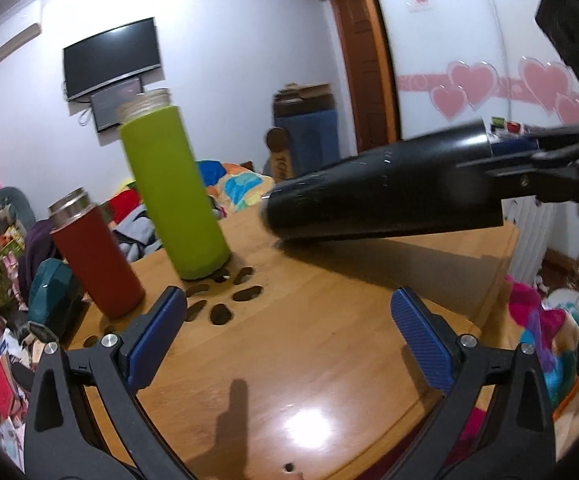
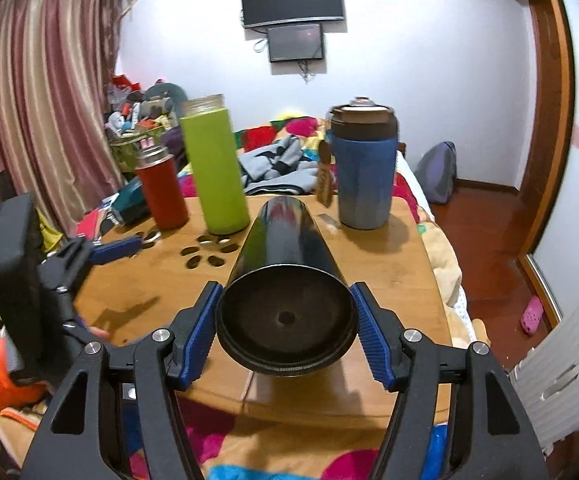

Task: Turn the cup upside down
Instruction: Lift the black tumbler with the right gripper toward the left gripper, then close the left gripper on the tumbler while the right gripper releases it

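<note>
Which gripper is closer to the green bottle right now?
Left. The left gripper hangs open just in front of the green bottle; the right gripper is farther back, shut on the black cup.

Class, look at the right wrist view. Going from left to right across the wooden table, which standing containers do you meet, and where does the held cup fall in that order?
Red flask → green bottle → black cup, lying on its side in the right gripper → blue mug.
</note>
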The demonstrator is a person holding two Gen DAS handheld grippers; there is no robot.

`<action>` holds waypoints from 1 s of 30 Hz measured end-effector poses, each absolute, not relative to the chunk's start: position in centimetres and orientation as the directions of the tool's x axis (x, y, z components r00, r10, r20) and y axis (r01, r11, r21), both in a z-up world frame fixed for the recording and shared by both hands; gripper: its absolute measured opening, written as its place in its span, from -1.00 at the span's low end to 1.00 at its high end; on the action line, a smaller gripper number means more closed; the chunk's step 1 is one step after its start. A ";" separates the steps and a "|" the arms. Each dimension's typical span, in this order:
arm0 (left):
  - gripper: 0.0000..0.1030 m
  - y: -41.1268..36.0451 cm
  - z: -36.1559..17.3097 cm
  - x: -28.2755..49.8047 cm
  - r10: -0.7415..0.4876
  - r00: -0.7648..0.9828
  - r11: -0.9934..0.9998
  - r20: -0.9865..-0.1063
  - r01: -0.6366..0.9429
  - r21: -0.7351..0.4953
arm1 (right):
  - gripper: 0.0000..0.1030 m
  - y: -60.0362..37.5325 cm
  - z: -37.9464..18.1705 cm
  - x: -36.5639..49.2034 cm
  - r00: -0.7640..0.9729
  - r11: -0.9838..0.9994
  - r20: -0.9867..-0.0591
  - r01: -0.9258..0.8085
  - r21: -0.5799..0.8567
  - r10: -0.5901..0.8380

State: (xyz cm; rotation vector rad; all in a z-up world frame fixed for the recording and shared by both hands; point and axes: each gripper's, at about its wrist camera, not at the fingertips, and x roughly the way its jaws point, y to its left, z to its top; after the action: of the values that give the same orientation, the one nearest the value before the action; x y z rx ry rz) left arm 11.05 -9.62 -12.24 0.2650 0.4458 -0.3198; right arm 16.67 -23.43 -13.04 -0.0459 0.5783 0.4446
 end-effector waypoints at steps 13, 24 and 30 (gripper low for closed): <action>1.00 -10.9 -12.4 8.5 -0.287 0.898 0.880 -0.333 0.385 0.280 | 0.19 -20.3 -12.1 13.2 0.673 0.812 -0.535 -0.582 0.041 0.510; 0.93 -11.0 -12.7 7.2 -0.273 0.934 0.876 -0.232 0.341 0.342 | 0.20 -17.8 -11.8 10.8 0.619 0.715 -0.568 -0.695 -0.073 0.543; 0.81 -11.2 -12.3 6.9 -0.270 0.939 0.875 -0.211 0.331 0.353 | 0.20 -18.6 -11.2 10.2 0.606 0.712 -0.557 -0.701 -0.037 0.567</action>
State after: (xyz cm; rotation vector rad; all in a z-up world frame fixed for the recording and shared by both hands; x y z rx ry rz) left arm 6.90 -11.22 -12.34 0.3955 0.1574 -0.3152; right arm 10.21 -18.61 -11.18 -0.2637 0.5469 0.7430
